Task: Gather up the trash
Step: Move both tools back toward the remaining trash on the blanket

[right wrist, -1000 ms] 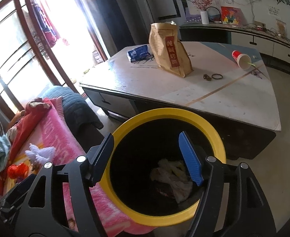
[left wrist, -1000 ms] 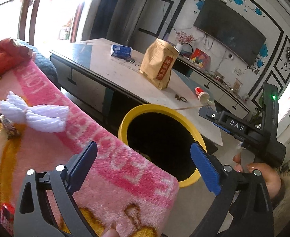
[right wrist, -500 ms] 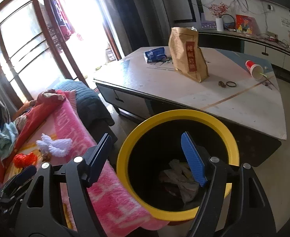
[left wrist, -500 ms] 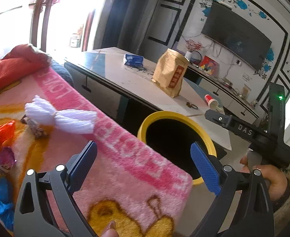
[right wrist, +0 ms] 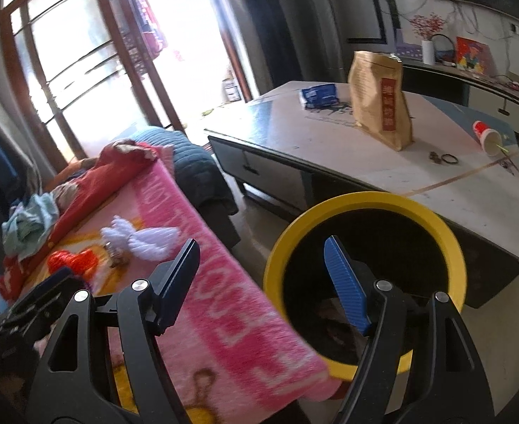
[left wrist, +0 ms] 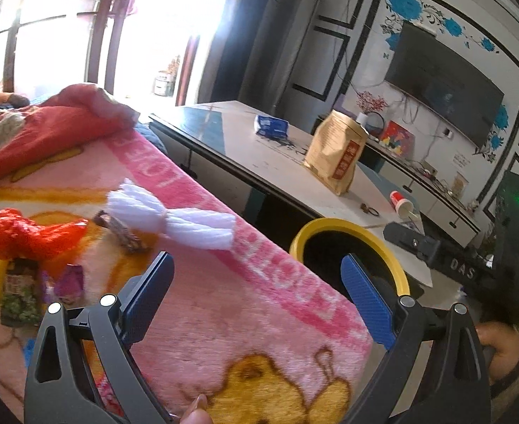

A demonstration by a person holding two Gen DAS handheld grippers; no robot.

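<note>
A yellow-rimmed black trash bin [right wrist: 365,212] [left wrist: 351,228] stands between the pink blanket [left wrist: 259,282] [right wrist: 217,293] and the low table. On the blanket lie a white foam net [left wrist: 174,219] [right wrist: 143,236], a red plastic wrapper [left wrist: 29,233] [right wrist: 70,261], a brown candy wrapper [left wrist: 121,229], a green packet [left wrist: 19,293] and a purple wrapper [left wrist: 70,281]. My left gripper [left wrist: 256,296] is open and empty above the blanket edge. My right gripper [right wrist: 259,279] is open and empty, between blanket and bin. Crumpled trash lies inside the bin.
The low table [right wrist: 330,148] carries a brown paper bag [right wrist: 379,99] [left wrist: 337,155], a blue packet [right wrist: 319,95], a tipped red-and-white cup [right wrist: 487,136] and hair ties [right wrist: 448,158]. Red and blue bedding [right wrist: 118,162] lies at the blanket's far end. A TV [left wrist: 447,84] hangs on the wall.
Both views have swung left, away from the bin and toward the blanket. More wrappers have come into the left wrist view. Both grippers stay open and empty.
</note>
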